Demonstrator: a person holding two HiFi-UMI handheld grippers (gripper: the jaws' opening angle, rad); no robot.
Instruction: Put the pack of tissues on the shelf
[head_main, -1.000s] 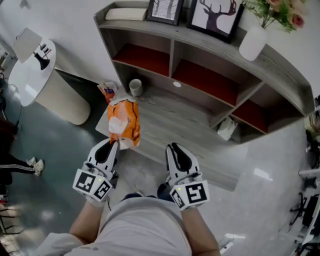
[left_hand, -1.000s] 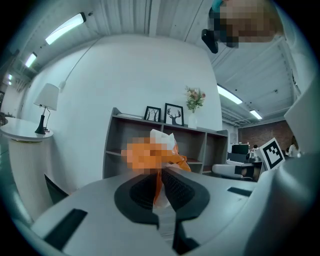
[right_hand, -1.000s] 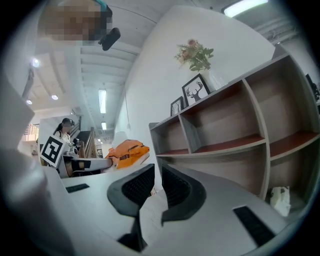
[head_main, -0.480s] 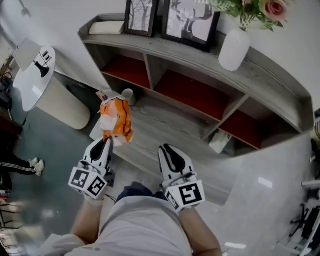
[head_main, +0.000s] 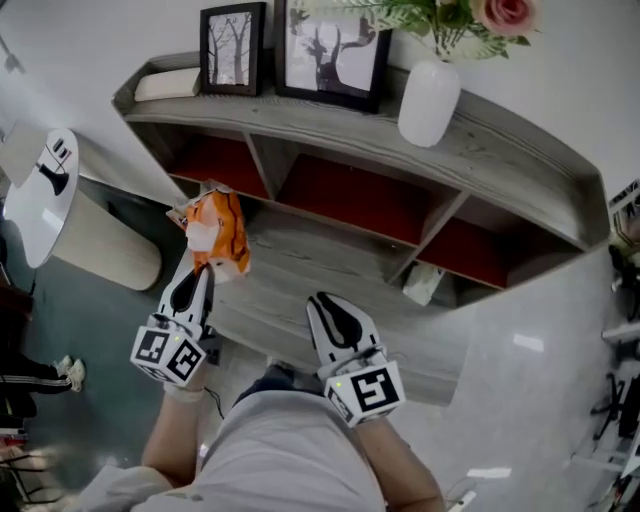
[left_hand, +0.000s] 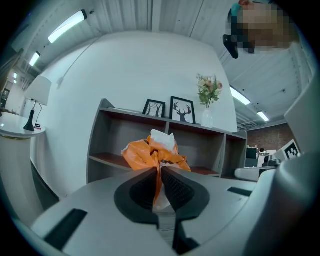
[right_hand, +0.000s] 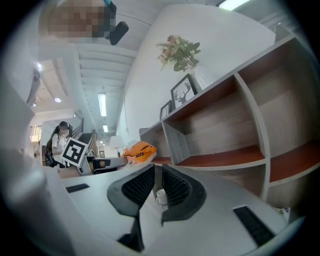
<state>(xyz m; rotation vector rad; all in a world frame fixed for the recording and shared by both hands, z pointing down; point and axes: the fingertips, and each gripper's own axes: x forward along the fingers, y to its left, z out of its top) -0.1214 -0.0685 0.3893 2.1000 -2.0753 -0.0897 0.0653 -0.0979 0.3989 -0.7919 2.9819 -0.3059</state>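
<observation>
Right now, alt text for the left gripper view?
The left gripper is shut on the wrapper of an orange pack of tissues, held up before a grey shelf unit. Two framed pictures and a white vase of flowers stand on top.

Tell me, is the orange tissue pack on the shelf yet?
Not yet: the left gripper pinches the pack of tissues by its wrapper, raised in front of the shelf.

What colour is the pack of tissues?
Orange, with some white; the pack of tissues shows best in the left gripper view.
</observation>
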